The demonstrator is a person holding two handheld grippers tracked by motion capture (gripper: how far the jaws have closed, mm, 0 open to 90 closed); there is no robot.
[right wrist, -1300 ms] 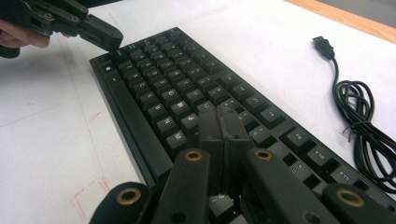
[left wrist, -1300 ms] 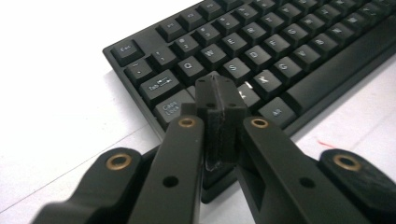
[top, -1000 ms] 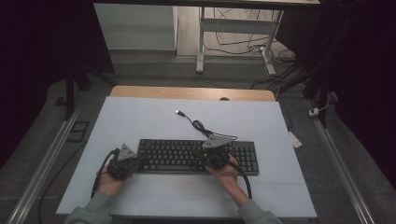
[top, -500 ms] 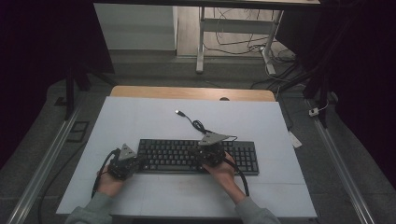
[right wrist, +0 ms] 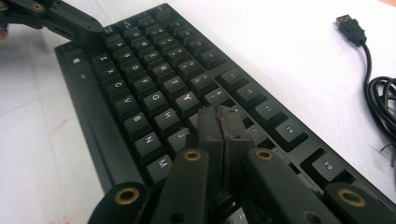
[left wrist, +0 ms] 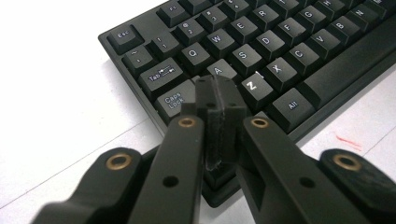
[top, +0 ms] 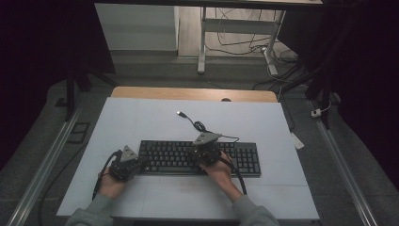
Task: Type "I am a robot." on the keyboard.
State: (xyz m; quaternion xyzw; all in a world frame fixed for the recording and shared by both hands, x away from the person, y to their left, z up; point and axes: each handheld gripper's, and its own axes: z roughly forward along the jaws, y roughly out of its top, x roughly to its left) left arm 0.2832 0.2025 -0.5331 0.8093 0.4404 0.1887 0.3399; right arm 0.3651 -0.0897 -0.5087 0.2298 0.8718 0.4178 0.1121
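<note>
A black keyboard (top: 235, 157) lies across the middle of the white tabletop (top: 141, 117). My left gripper (top: 139, 163) is shut and empty, its tips (left wrist: 219, 95) over the Caps Lock, A and Shift corner of the keyboard (left wrist: 280, 51); whether they touch the keys is unclear. My right gripper (top: 200, 151) is also shut with nothing held. It hovers low over the keyboard's middle, its tips (right wrist: 219, 119) above the keys right of H and J. The left gripper (right wrist: 70, 21) appears at the keyboard's far end in the right gripper view. The keyboard's cable (top: 202, 128) coils behind it and ends in a loose USB plug (top: 180, 113).
The USB plug (right wrist: 348, 23) and coiled cable (right wrist: 380, 98) lie on the table beyond the keyboard. A wooden strip (top: 193, 93) borders the table's far edge. Metal rails (top: 47, 160) run along both sides on the floor. Small red marks (left wrist: 348, 140) dot the tabletop.
The right gripper has slid a little to the left over the keyboard. The left gripper has stayed where it was.
</note>
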